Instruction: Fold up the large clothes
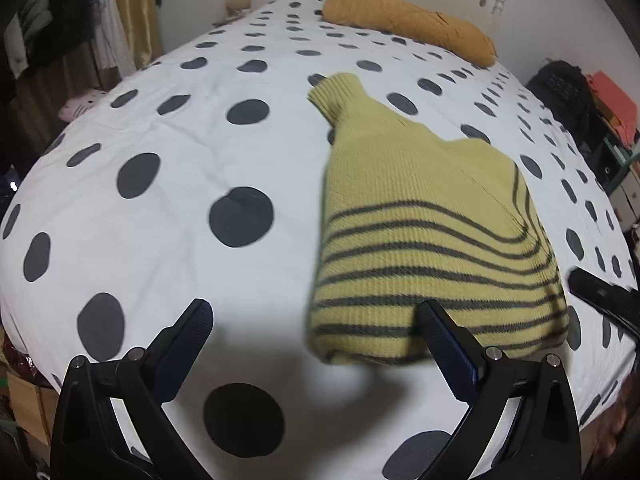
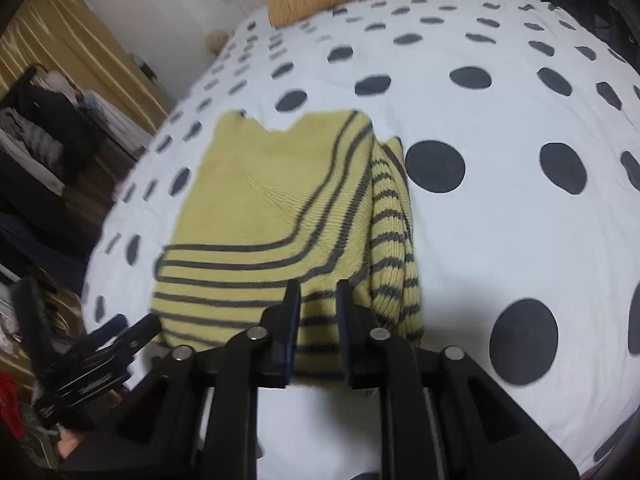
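A yellow knit sweater (image 1: 420,216) with dark stripes lies folded into a long bundle on the polka-dot bed (image 1: 168,184). Its ribbed end points toward the far pillow. My left gripper (image 1: 316,312) is open and empty, just before the sweater's near left corner. In the right wrist view the sweater (image 2: 272,208) lies ahead, and my right gripper (image 2: 318,290) is nearly shut with the sweater's near striped edge between its fingers. The left gripper also shows in the right wrist view (image 2: 132,334), at the lower left.
A mustard bolster pillow (image 1: 408,20) lies at the head of the bed. A clothes rack and yellow curtain (image 2: 60,60) stand to the left. A dark bag and shelves (image 1: 568,92) are at the right. The bed's near edge lies below the grippers.
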Demonstrator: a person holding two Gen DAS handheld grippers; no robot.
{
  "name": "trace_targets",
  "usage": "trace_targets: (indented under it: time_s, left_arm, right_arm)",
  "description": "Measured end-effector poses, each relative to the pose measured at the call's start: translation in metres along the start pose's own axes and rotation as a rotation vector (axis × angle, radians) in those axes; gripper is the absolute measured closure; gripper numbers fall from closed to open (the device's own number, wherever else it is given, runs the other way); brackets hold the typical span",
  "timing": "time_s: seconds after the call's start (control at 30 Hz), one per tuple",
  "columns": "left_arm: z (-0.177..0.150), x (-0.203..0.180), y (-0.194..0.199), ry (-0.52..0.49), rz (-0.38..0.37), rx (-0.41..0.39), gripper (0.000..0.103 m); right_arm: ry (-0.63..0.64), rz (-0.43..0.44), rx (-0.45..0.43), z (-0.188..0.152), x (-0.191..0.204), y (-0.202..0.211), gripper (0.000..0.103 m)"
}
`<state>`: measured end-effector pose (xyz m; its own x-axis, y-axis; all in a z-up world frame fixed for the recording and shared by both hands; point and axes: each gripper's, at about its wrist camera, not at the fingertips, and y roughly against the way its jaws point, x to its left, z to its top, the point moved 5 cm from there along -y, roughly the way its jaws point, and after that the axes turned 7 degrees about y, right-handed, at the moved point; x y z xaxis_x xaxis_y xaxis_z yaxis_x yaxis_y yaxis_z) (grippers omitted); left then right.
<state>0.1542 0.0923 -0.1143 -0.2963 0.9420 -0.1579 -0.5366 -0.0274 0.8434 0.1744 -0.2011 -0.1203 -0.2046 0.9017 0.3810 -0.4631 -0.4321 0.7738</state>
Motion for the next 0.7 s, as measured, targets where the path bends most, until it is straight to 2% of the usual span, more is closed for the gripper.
trace_targets:
  time_s: [0.03, 0.07, 0.1, 0.17, 0.23, 0.37, 0.4, 0.47, 0.5, 0.53, 0.57, 0.67, 0.7]
  left_arm:
    - [0.0, 0.003, 0.001, 0.008, 0.001, -0.001, 0.001]
    - [0.001, 0.007, 0.001, 0.018, 0.001, 0.002, 0.001]
    - [0.001, 0.012, 0.001, 0.03, 0.005, 0.009, 0.001]
    - [0.0, 0.02, -0.002, 0.062, 0.013, 0.024, 0.001]
    - [-0.002, 0.026, -0.006, 0.096, -0.003, 0.041, 0.001]
    - [-0.003, 0.022, -0.006, 0.094, -0.01, 0.038, 0.001]
    - [-0.004, 0.021, -0.007, 0.087, -0.008, 0.039, 0.001]
    - [-0.006, 0.019, -0.008, 0.081, -0.011, 0.043, 0.001]
    - [-0.006, 0.018, -0.009, 0.08, -0.01, 0.045, 0.001]
    - [-0.007, 0.019, -0.009, 0.08, -0.01, 0.045, 0.001]
    - [-0.007, 0.019, -0.009, 0.081, -0.014, 0.047, 0.001]
    - [-0.008, 0.02, -0.007, 0.097, -0.03, 0.05, 0.001]
    - [-0.008, 0.02, -0.006, 0.102, -0.033, 0.048, 0.001]
  right_arm:
    - [-0.019, 0.012, -0.006, -0.004, 0.0, 0.007, 0.034]
    - [-0.048, 0.014, -0.004, -0.01, -0.003, 0.012, 0.02]
    - [-0.087, 0.018, -0.014, -0.017, -0.007, 0.019, 0.015]
    - [-0.143, 0.053, -0.046, -0.03, -0.014, 0.027, 0.015]
    - [-0.212, 0.07, -0.005, -0.041, -0.024, 0.021, 0.015]
    - [-0.346, 0.201, 0.07, -0.051, -0.033, -0.013, 0.015]
    - [-0.369, 0.243, 0.069, -0.05, -0.032, -0.02, 0.016]
    - [-0.417, 0.342, 0.059, -0.047, -0.029, -0.032, 0.035]
    - [-0.437, 0.397, 0.077, -0.046, -0.026, -0.04, 0.056]
    - [-0.447, 0.426, 0.075, -0.045, -0.024, -0.042, 0.069]
    - [-0.433, 0.442, 0.053, -0.04, -0.021, -0.04, 0.071]
    - [-0.222, 0.256, -0.081, -0.009, -0.003, -0.006, 0.075]
    - [-0.165, 0.207, -0.095, 0.0, 0.004, 0.001, 0.076]
